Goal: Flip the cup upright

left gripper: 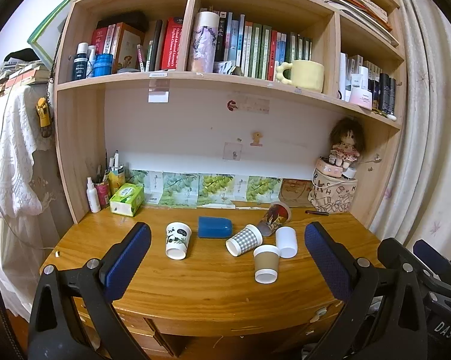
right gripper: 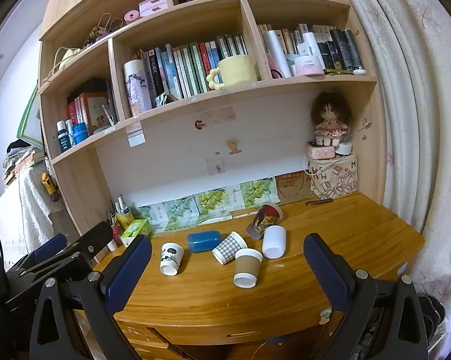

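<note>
Both grippers are up and back from the wooden desk point(left gripper: 195, 285), nothing in either one. The left gripper point(left gripper: 227, 258) has its blue-padded fingers point(left gripper: 126, 258) spread wide and empty, and six cups lie scattered on the desk ahead of them. Just inside the left finger sits the panda-print paper cup point(left gripper: 177, 240), on its side, white base toward the camera. Beyond it, dead centre between the fingers, the blue cup point(left gripper: 215, 227) lies sideways. Toward the right finger there's a tight huddle: the grey checked paper cup point(left gripper: 244, 240) tipped over, the brown-sleeved paper cup point(left gripper: 266, 263) nearest the camera, the plain white cup point(left gripper: 286, 241) beside it, and behind them a red picture-print cup point(left gripper: 274, 215) leaning with its mouth up toward the wall. The checked, brown and white cups look to be touching one another. Over to the right gripper point(right gripper: 228, 270): fingers point(right gripper: 327, 273) equally wide, holding nothing, and the same cluster falls between them, with the brown-sleeved cup point(right gripper: 247, 267) closest, the white cup point(right gripper: 274, 241) just inside the right finger, and the panda cup point(right gripper: 171, 258) just off the left finger. Far left, past that finger, a green tissue pack point(right gripper: 135, 230) sits by the shelf wall.
</note>
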Motion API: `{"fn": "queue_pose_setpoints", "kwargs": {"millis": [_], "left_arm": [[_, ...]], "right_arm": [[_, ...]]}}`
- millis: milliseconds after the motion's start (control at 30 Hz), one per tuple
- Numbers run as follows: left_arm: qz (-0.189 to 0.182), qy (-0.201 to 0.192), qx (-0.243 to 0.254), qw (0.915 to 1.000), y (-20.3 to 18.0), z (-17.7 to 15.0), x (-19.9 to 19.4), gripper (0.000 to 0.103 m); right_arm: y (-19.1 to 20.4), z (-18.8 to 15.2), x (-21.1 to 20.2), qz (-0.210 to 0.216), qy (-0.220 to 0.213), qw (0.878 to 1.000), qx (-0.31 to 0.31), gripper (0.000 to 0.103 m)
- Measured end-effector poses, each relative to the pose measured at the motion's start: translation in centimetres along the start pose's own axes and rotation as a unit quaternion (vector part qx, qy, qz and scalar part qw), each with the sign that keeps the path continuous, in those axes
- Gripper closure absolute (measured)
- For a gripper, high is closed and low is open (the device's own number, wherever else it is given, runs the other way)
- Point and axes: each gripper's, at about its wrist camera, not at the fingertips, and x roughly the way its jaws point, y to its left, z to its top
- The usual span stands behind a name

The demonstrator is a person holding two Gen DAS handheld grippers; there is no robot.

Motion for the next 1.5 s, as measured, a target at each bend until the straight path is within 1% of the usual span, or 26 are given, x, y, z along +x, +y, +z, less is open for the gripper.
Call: {"fn": "queue_pose_setpoints", "kwargs": {"millis": [233, 500, 667, 833, 1067, 1167, 1333, 1500], "left_arm": [[0.007, 0.019, -0.011, 0.9997, -0.2, -0.1, 1.4, 0.001], [0.013, 0.051, 0.001, 0.9986, -1.6, 0.4, 5.2, 0.001], [0.021, 0.070, 0.004, 0.9973, -2.4, 1.4, 8.9, 0.001], [0.032, 0.079, 0.018, 0.9962, -3.4, 2.8, 12.3, 0.001], [0.038, 0.097, 0.037, 0.9939, -5.1, 4.7, 16.8, 0.001], [0.031, 0.114, 0.040, 0.9922, -5.9, 5.4, 18.9, 0.001], [0.018, 0.139, 0.057, 0.9885, -7.9, 6.2, 22.6, 0.001], [0.003, 0.174, 0.074, 0.9820, -9.7, 6.4, 26.3, 0.001]], "right_arm": [[-0.4, 0.1, 1.0, 0.002, 0.019, 1.000, 0.002, 0.001], [-2.4, 0.4, 4.0, 0.004, 0.047, 0.999, 0.026, 0.001], [-4.6, 1.2, 7.5, 0.002, 0.072, 0.996, 0.055, 0.001], [-6.4, 2.7, 11.4, 0.002, 0.093, 0.993, 0.079, 0.001], [-9.0, 4.8, 17.9, 0.019, 0.126, 0.986, 0.112, 0.001], [-10.0, 5.4, 20.6, 0.029, 0.146, 0.981, 0.123, 0.001], [-12.0, 6.0, 23.7, 0.038, 0.165, 0.975, 0.144, 0.001], [-15.0, 6.6, 27.7, 0.038, 0.192, 0.963, 0.187, 0.001]]}}
